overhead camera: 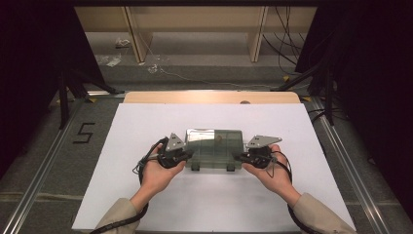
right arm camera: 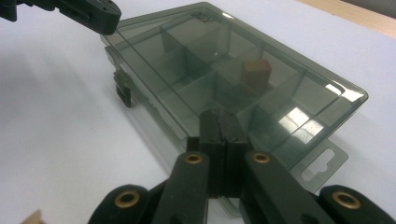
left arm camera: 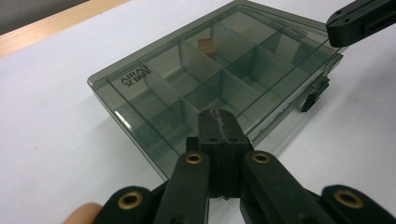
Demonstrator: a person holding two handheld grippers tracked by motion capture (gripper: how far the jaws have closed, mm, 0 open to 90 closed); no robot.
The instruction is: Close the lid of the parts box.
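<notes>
Resting in the middle of the white table [overhead camera: 146, 195], the smoky compartment box [overhead camera: 214, 148] lies lid down, a small brown block [right arm camera: 256, 74] in one inner cell. At the box's left end the left gripper [left arm camera: 219, 122] has its jaws pressed together; at its right end the right gripper [right arm camera: 219, 122] is likewise clenched, each over the box's edge, grasping nothing.
</notes>
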